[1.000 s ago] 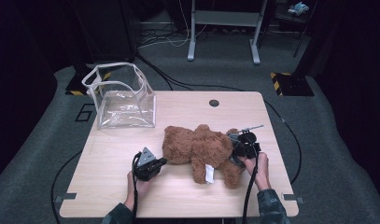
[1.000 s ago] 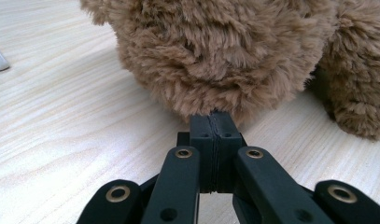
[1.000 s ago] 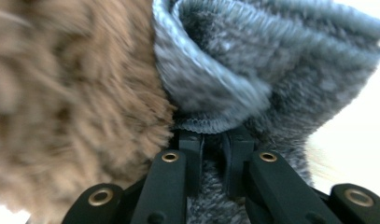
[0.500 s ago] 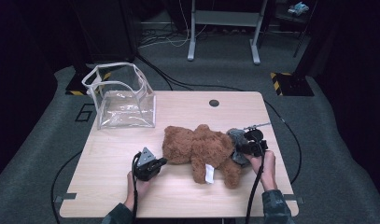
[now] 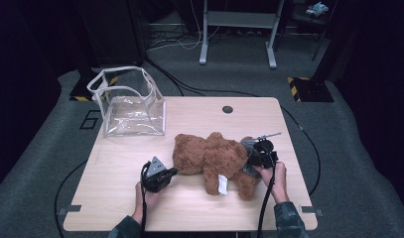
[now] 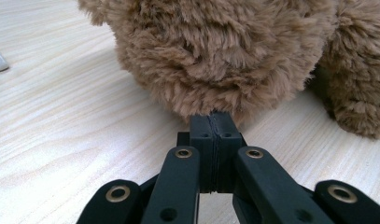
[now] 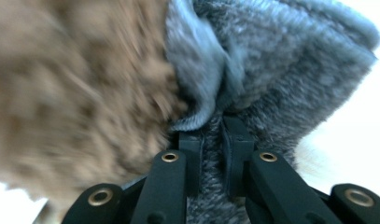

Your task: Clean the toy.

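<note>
A brown plush bear (image 5: 214,158) is seen lying on its side on the near half of a light wooden table (image 5: 115,163), right of centre, with its head toward the left. A grey fabric piece (image 7: 271,60) is attached at the bear's right end, and a white sewn-in tag (image 5: 222,184) hangs from the lower body; no writing on it can be read.

The left gripper (image 6: 214,122) is held at the bear's head, its jaws pressed together with their tips buried in the fur edge; whether any fur is actually pinched cannot be told. The right gripper (image 7: 214,126) is closed on a fold of the grey fabric, which is seen passing between its jaws. Each tool is gripped by a hand coming in from the near edge, with a cable trailing back off the table.

Bare tabletop is left in front of the bear, to the left of the left gripper, and behind the bear up to the far edge. The bear's right end lies near the right table edge, where little margin is left. A clear plastic bin (image 5: 130,101) with white-trimmed rim stands open at the far left corner, well apart from the bear. A round dark grommet (image 5: 227,109) is set near the far edge.

Grey carpet (image 5: 368,148) surrounds the table, with cables run across it. A metal stand (image 5: 236,29) and black-and-yellow hazard tape (image 5: 308,89) are seen beyond, in a dim room.
</note>
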Demonstrator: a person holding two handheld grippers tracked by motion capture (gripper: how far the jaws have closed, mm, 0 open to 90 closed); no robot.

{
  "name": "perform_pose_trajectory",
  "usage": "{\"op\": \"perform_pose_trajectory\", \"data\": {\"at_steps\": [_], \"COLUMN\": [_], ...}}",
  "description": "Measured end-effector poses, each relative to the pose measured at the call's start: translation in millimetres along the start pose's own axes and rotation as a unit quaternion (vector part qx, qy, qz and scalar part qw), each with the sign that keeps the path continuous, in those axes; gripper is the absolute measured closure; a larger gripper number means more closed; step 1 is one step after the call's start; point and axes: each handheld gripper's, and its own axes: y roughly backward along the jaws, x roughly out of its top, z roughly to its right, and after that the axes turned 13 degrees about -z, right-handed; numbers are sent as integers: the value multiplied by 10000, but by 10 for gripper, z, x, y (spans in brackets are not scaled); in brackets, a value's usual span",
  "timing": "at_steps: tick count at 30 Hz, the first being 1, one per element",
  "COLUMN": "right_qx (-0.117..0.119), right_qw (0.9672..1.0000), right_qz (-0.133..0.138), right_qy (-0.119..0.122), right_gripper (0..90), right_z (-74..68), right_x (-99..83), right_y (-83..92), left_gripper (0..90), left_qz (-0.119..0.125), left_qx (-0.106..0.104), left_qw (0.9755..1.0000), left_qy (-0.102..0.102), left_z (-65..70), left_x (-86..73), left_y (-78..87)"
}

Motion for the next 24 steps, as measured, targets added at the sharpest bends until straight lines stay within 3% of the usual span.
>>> {"op": "perform_pose_trajectory", "data": {"at_steps": [4, 7, 8, 12, 15, 20, 24], "right_qx": [-245, -635, -663, -638, -628, -580, -386], "right_qw": [9995, 9976, 9975, 9978, 9966, 9919, 9879], "right_qz": [-196, -262, -238, 168, 535, 1045, 1170], "right_qy": [76, 24, 45, -67, -39, 428, 940], "right_gripper": [811, 811, 811, 811, 811, 811, 810], "right_z": [-4, -8, 6, 25, -43, -352, -721], "right_x": [-21, -34, -44, -80, -72, 18, 156], "right_y": [-81, -42, 3, 303, 596, 981, 1069], "left_gripper": [894, 894, 894, 894, 894, 893, 893], "left_qz": [46, 48, 49, 64, 60, 62, 100], "left_qx": [33, 34, 30, 32, 31, 35, 31], "left_qw": [10000, 10000, 10000, 10000, 10000, 10000, 9999], "left_qy": [0, -3, -4, 1, 0, -1, 9], "left_z": [-2, -3, -4, -4, -4, -4, -4], "left_x": [-1, -1, -2, -2, -2, -3, -5], "left_y": [-5, -4, -3, -4, -3, -2, -1]}}
